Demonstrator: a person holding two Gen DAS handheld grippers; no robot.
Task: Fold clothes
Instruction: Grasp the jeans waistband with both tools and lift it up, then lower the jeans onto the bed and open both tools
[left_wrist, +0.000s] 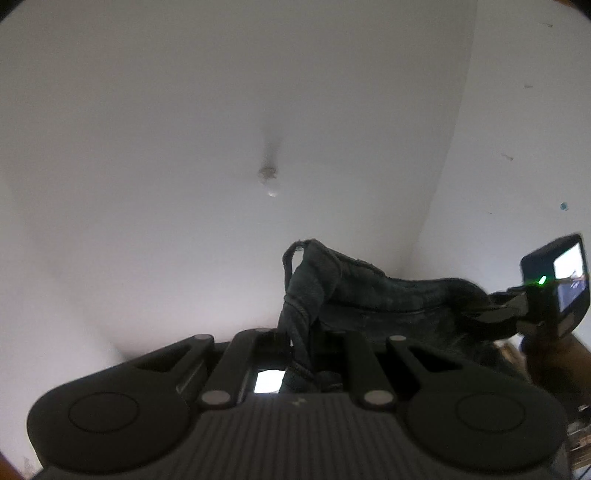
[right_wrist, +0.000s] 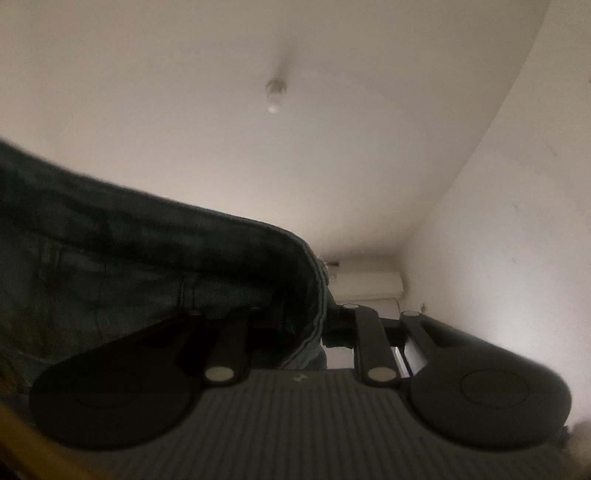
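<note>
Filling most of both wrist views is a plain pale ceiling (left_wrist: 221, 110) with a small round light fitting (left_wrist: 269, 179) at its middle, meeting a bare white wall (left_wrist: 517, 147) on the right; in the right wrist view a white air-conditioning unit (right_wrist: 369, 284) sits high in the corner. No table or floor shows in either view. The left gripper (left_wrist: 299, 339) has its jaws pressed together on a bunched edge of a dark denim garment (left_wrist: 369, 291), which stretches rightward to the right gripper (left_wrist: 491, 314), seen there beside its lit camera screen (left_wrist: 570, 277). In the right wrist view the cloth spreads off the left edge, its stitched hem pinched in the nearly shut jaws. The fingertips are buried in fabric, the cloth is blurred, and what garment it is cannot be told.
</note>
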